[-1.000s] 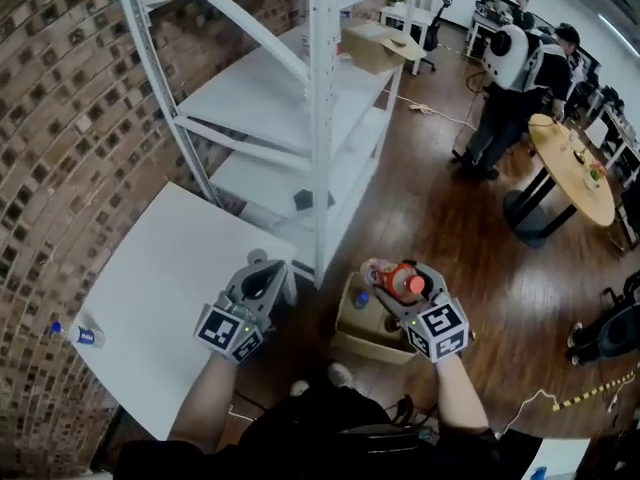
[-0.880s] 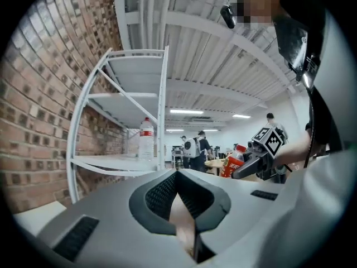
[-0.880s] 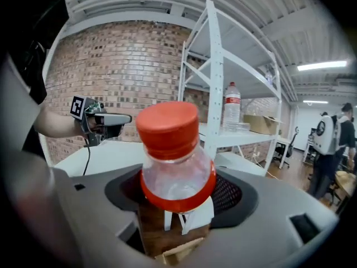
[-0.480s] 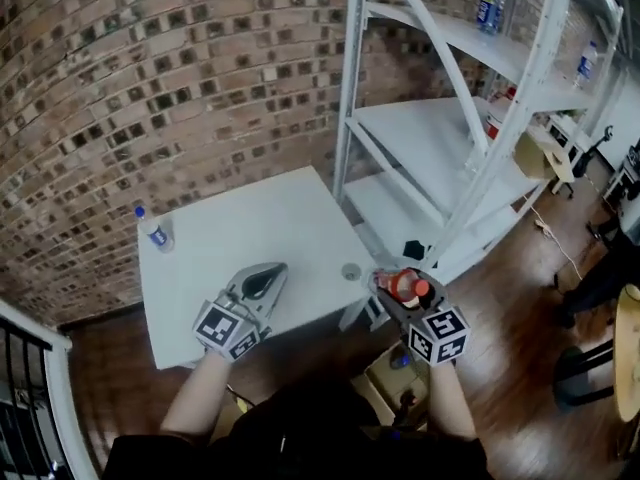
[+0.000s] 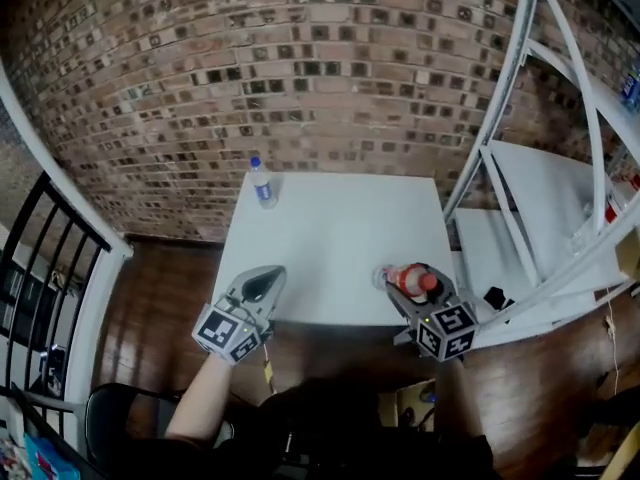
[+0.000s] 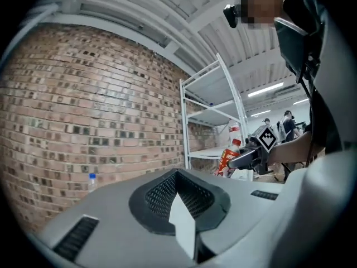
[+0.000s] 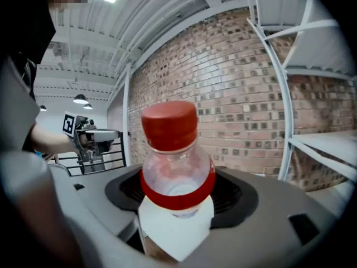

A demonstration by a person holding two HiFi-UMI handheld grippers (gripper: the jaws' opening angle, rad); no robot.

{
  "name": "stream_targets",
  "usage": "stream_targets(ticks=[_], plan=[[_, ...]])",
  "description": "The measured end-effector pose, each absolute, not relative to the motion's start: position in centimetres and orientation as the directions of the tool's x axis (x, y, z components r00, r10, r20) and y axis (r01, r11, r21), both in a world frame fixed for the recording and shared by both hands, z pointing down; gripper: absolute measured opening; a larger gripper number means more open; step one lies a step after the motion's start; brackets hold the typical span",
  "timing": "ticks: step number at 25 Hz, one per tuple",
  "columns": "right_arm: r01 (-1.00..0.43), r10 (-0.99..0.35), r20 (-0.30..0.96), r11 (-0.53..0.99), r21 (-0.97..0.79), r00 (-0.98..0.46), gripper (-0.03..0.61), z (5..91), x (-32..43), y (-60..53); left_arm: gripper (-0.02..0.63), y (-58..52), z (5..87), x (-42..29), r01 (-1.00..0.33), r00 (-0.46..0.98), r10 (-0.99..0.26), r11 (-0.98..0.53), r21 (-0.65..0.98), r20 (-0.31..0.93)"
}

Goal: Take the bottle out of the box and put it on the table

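Fingers (image 7: 167, 233) of right gripper (image 5: 408, 286): pinching a clear plastic bottle with red cap and red neck band (image 7: 174, 161), tilted over the near right edge of the white square table (image 5: 330, 228).
Fingers (image 6: 181, 222) of left gripper (image 5: 262, 280): pressed together, empty.

Handling advice: carry the bottle further over the table, turn it upright, seat the base flat, then release.

Containers:
- Held bottle: neck clear, fill level not readable.
- Small clear blue-capped water bottle (image 5: 262, 183): upright, far left.
- Brown cardboard box (image 5: 405, 408): near, on the floor, mostly hidden.
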State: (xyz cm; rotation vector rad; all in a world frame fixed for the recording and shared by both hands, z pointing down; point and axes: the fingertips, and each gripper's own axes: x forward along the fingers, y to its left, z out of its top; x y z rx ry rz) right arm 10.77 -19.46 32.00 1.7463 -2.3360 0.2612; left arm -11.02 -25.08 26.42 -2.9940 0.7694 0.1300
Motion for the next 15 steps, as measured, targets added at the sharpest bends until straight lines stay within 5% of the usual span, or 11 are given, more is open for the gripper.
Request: stream_targets(ticks=[6, 15], plan=[[-0.919, -0.866, 0.323, 0.394, -0.026, -0.380, 0.330, 33.7, 5.5, -23.8, -0.003, -27.2, 29.0, -16.8, -0.589, 0.803, -0.588, -0.808, 0.026, -0.094], [-0.914, -0.845, 0.408, 0.401, 0.057, -0.345, 0.330, 34.0, 0.4, -32.1, -0.003, -35.3, 27.8, -23.1, -0.592, 0.792, -0.588, -0.805, 0.031, -0.163]])
